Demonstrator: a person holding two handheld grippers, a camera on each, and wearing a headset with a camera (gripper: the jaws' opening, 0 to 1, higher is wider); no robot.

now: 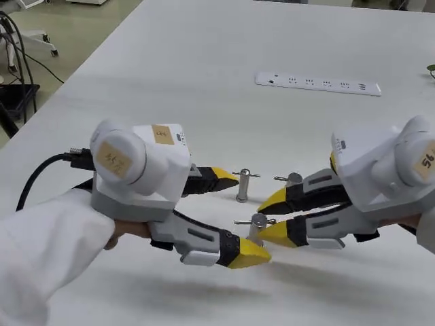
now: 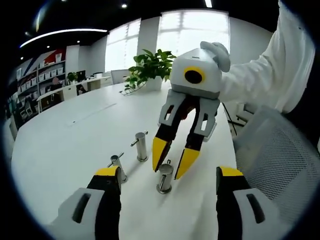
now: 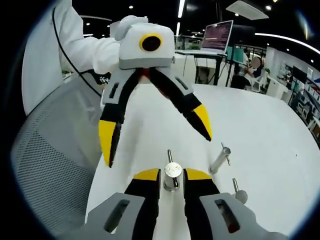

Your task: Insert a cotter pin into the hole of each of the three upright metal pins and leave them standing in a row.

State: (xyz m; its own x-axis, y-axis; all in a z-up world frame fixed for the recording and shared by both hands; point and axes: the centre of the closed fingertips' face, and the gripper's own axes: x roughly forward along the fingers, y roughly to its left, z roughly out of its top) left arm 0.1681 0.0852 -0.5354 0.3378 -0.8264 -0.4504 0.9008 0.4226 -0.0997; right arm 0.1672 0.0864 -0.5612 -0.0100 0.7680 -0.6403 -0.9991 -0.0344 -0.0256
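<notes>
- Closest to you, the left gripper [image 1: 238, 214] hangs with its jaws spread wide, holding nothing. The writing on its tan sticker [image 1: 163, 134] is too small to read.
- Just beyond, the right gripper [image 1: 272, 217] sets its jaws narrow around the near pin [image 1: 257, 224], which stands upright with a cotter pin [image 1: 241, 221] through its top. You cannot tell whether the tips press it.
- The right gripper's sticker [image 1: 425, 161] seems to read "15".
- Farther on, the second pin [image 1: 242, 187] and third pin [image 1: 293, 180] stand upright, each cross-pinned, so the fitting looks done.
- The three form a triangle, not a row. Your next move is likely to bring the near pin into line, then let go.
- Farthest, a power strip [image 1: 317, 83] lies on the workbench [image 1: 204, 68], no brand legible.
</notes>
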